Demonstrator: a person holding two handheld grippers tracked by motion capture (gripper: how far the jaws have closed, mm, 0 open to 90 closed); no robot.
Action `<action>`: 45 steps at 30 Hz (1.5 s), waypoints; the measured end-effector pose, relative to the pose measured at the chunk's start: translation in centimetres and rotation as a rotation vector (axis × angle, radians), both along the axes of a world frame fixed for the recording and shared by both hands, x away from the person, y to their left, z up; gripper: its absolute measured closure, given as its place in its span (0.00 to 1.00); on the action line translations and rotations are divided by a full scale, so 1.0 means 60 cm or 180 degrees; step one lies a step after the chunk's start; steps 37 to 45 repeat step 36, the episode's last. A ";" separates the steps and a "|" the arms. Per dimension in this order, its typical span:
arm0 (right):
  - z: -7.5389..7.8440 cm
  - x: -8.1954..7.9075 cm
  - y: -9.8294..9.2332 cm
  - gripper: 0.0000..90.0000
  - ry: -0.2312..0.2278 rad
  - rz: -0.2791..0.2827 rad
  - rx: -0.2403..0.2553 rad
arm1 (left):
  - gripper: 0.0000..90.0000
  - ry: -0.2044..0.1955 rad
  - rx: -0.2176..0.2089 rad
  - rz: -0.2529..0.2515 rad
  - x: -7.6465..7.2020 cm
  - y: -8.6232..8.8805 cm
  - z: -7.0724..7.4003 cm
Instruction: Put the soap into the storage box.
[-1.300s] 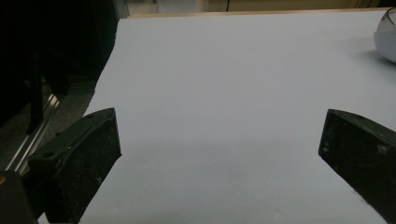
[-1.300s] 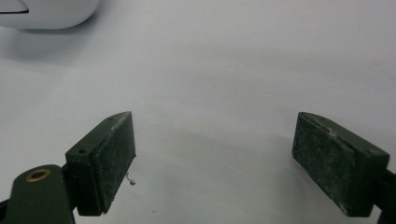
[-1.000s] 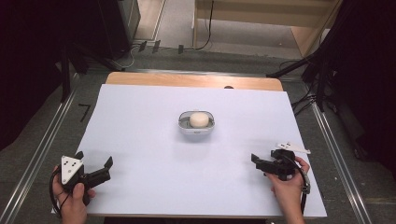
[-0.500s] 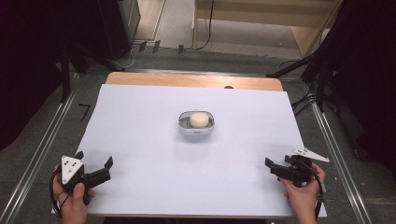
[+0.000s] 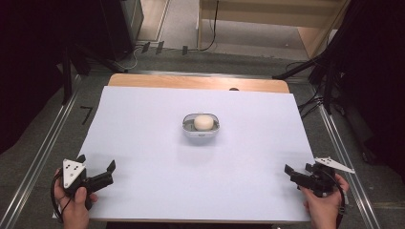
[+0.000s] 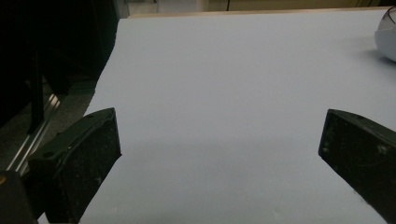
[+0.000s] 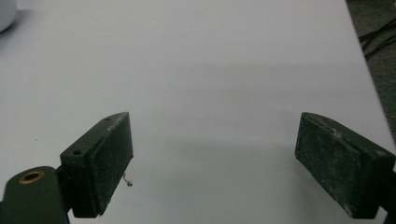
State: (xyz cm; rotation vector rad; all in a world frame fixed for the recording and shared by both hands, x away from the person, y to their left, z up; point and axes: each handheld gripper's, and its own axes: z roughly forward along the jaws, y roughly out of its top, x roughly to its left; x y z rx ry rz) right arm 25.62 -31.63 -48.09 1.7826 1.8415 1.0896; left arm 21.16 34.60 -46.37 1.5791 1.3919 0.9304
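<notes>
Now your desk (image 5: 143,124) carries a white sheet | small white bowl (image 5: 201,127) with a pale round lump (image 5: 203,122) sits mid-desk, toward the far edge | your left gripper (image 5: 98,168) at the near left corner, jaws apart, empty | your right gripper (image 5: 297,171) at the near right corner, jaws just widened, nothing between.
</notes>
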 end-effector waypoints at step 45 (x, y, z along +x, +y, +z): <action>-0.015 -0.055 -0.072 0.01 -0.0151 -0.0210 -0.0145 | 0.00 0.0011 0.0005 -0.0008 0.000 0.000 0.000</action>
